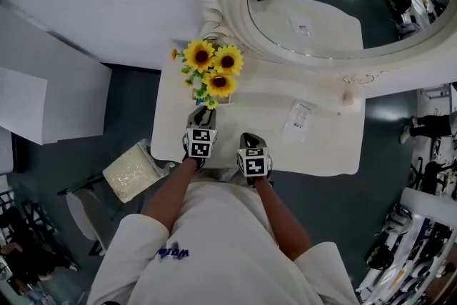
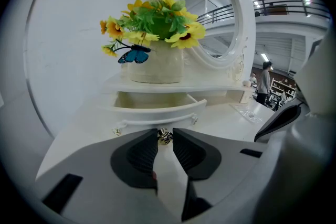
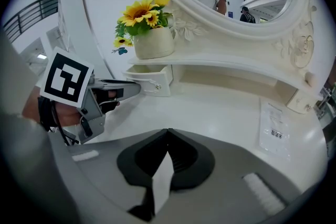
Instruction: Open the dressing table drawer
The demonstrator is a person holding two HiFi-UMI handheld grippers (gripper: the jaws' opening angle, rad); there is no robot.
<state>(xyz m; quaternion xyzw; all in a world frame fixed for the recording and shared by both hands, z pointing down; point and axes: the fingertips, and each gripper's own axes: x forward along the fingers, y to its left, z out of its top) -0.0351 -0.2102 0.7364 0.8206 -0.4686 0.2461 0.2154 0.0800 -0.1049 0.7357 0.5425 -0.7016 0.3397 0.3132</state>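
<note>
The drawer [image 2: 157, 114] sits directly under the flower pot [image 2: 156, 65], below the narrow shelf [image 2: 215, 87] that carries the pot. It stands pulled out a part of the way, so that its inside shows from above. The left tongs [image 2: 165, 132] are in front of the pot, low over the bench [image 3: 220, 113]. Their tips are clamped on the small metal knob [image 2: 165, 138] in the middle of the drawer front. The right tongs [image 3: 167, 132] hang to the right of the pot and nearer to the person, above the bare bench; their jaws are pressed together and hold nothing. Sunflowers [image 2: 157, 16] fill the pot, and a blue butterfly [image 2: 134, 55] is fixed at its left side in the left gripper view. The oval mirror [image 2: 210, 13] rises behind and to the right of the pot. A printed sheet [image 3: 275, 131] lies flat on the bench, well to the right of the pot.
</note>
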